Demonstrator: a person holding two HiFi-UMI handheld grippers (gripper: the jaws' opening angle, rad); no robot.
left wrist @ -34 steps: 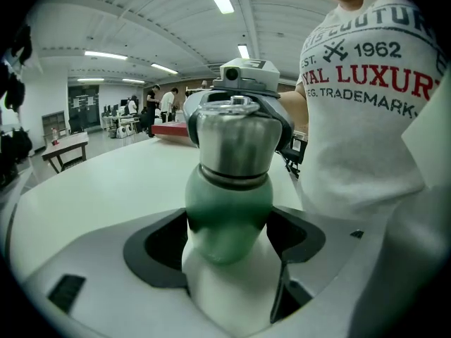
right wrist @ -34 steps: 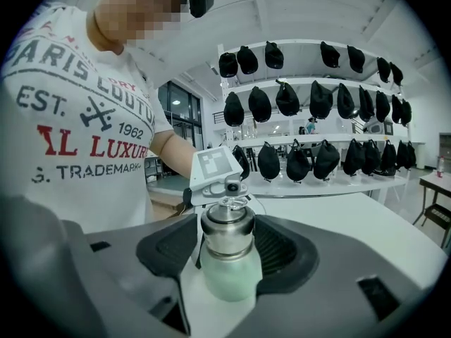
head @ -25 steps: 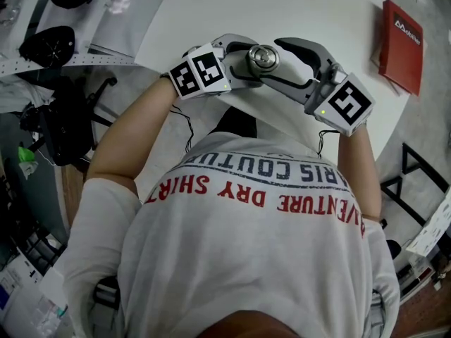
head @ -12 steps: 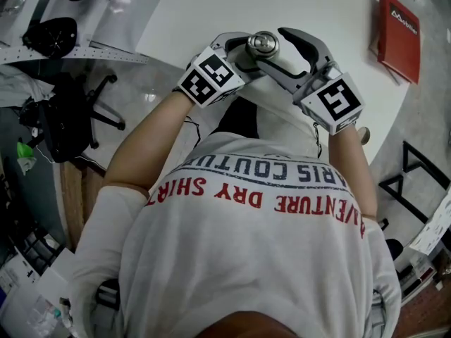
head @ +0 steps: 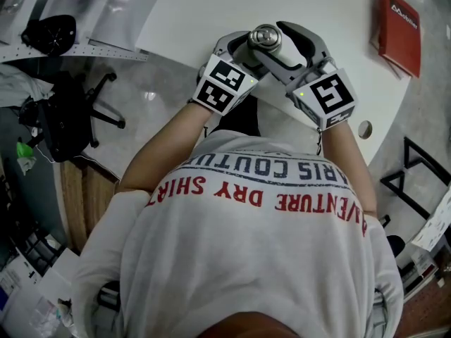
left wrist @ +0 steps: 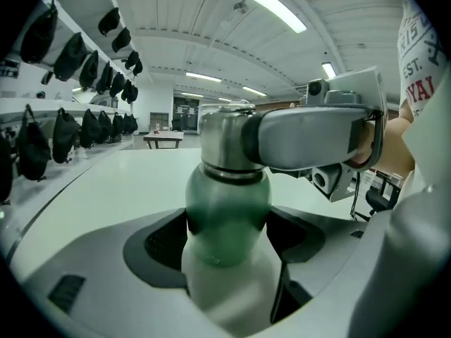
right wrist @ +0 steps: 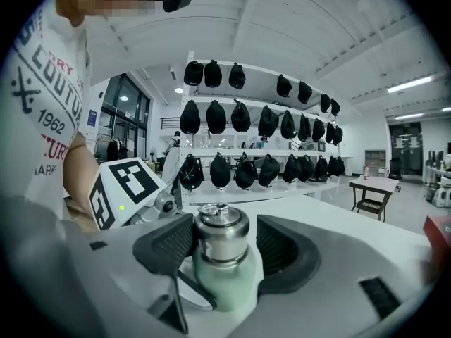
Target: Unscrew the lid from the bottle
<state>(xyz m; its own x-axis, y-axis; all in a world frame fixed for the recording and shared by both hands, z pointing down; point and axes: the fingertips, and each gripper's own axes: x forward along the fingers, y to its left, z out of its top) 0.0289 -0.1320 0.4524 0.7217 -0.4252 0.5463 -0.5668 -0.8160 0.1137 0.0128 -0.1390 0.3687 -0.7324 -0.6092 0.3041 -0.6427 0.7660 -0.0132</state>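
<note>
A bottle with a pale green body (left wrist: 227, 210) and a steel lid (head: 264, 39) is held upright over the near edge of the white table (head: 211, 5). My left gripper (head: 243, 48) is shut on the green body, with a pad pressed against each side (left wrist: 227, 234). My right gripper (head: 276, 48) comes in from the right and is shut on the lid (right wrist: 220, 236). One of its grey fingers (left wrist: 310, 136) wraps the lid in the left gripper view. The bottle's base is hidden behind the grippers.
A red book (head: 400, 28) lies at the table's far right, and a round cable hole (head: 364, 129) sits near its right edge. An office chair (head: 70, 118) stands on the floor to the left. Shelves of black caps (right wrist: 261, 125) line the wall beyond.
Both wrists have turned around the bottle. The left marker cube has rolled and swung in toward the body, and the right cube has swung inward too. Both grips are unchanged.
</note>
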